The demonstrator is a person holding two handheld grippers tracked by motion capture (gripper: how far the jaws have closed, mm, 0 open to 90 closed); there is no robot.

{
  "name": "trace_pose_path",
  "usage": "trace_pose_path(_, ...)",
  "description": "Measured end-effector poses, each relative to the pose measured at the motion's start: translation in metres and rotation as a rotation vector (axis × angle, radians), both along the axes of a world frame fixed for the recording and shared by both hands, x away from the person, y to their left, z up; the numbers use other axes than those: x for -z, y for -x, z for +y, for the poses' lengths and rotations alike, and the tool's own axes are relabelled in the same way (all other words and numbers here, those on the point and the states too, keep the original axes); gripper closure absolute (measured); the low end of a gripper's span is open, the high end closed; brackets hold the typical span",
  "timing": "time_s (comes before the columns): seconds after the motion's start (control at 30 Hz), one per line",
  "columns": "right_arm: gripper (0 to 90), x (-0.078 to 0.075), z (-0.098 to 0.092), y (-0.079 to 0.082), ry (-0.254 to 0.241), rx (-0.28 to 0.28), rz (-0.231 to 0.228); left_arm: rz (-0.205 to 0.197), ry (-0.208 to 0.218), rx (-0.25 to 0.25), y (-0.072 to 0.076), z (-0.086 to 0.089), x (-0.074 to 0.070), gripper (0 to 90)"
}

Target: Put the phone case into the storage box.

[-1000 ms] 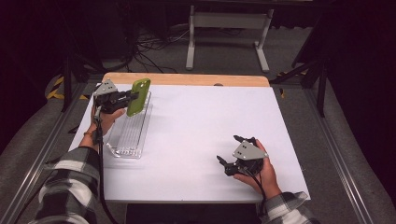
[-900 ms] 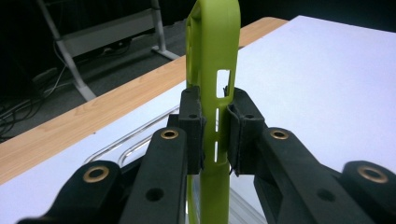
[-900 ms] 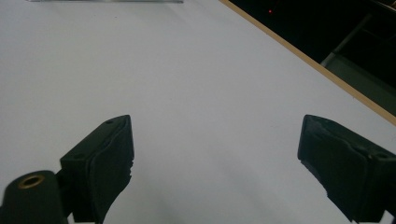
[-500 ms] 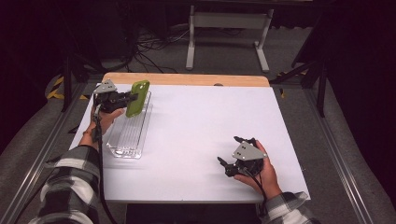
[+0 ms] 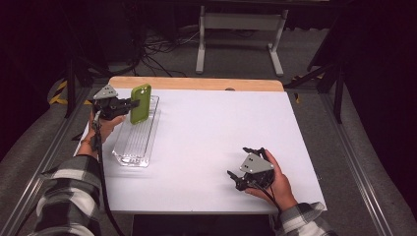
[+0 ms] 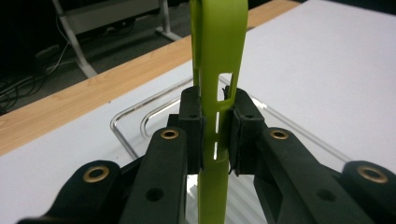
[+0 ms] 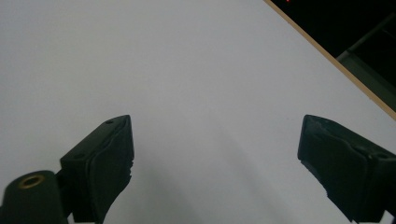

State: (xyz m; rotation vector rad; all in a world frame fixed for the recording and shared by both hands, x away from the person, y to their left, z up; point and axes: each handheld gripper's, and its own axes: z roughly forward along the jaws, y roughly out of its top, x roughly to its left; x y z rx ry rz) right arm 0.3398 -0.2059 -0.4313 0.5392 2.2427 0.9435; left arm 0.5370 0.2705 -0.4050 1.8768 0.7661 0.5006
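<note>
Resting near the front edge of the table (image 5: 206, 142), the right gripper (image 5: 244, 178) has its jaws spread wide with nothing between them, just bare white tabletop under it in the right gripper view, and it hasn't budged over the last second. Farther up on the left, the left gripper (image 5: 129, 103) is clamped tight on a lime green phone case (image 5: 140, 103), holding it upright over the far end of a clear tray (image 5: 135, 145). Compared with a second ago, the case looks nudged only slightly, so I'd guess it's paused just before being lowered in. Case looks like thin, matte, flexible plastic with rounded corners and slot cutouts (image 6: 219, 88); tray is glossy, see-through, ribbed along the bottom, long with rounded ends. Table's smooth white with a wood strip at the back.
</note>
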Motion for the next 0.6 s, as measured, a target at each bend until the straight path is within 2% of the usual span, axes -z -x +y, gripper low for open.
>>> trace_pose_path(0.1, 11.7, 0.002, 0.0, -0.001, 0.002, 0.003, 0.008, -0.014, 0.043, 0.017, -0.004, -0.004, -0.003, 78.9)
trace_pose_path(0.17, 11.7, 0.002, 0.0, -0.002, 0.004, -0.001, 0.01, -0.023, 0.053, 0.018, -0.005, -0.006, -0.006, 78.9)
trace_pose_path(0.23, 11.7, 0.003, -0.001, -0.003, 0.001, -0.005, 0.022, -0.031, 0.053, 0.044, -0.009, -0.009, -0.01, 78.9)
trace_pose_path(0.3, 11.8, 0.004, -0.001, -0.003, 0.005, -0.005, 0.029, -0.023, 0.047, 0.065, -0.015, -0.014, -0.012, 78.8)
trace_pose_path(0.37, 11.7, 0.005, -0.001, -0.004, 0.012, -0.009, 0.031, -0.008, 0.021, 0.098, -0.021, -0.018, -0.011, 78.7)
trace_pose_path(0.4, 11.7, 0.005, -0.001, -0.004, 0.014, -0.007, 0.035, 0.007, 0.002, 0.114, -0.024, -0.021, -0.009, 78.6)
trace_pose_path(0.43, 11.8, 0.005, 0.0, -0.004, 0.017, -0.012, 0.038, 0.008, -0.04, 0.114, -0.026, -0.022, -0.008, 78.6)
trace_pose_path(0.5, 11.8, 0.007, 0.001, -0.004, 0.023, -0.02, 0.046, 0.029, -0.026, 0.117, -0.03, -0.019, -0.006, 78.6)
trace_pose_path(0.6, 11.8, 0.009, 0.005, -0.002, 0.053, -0.035, 0.043, 0.026, -0.023, 0.104, -0.032, -0.015, -0.005, 78.5)
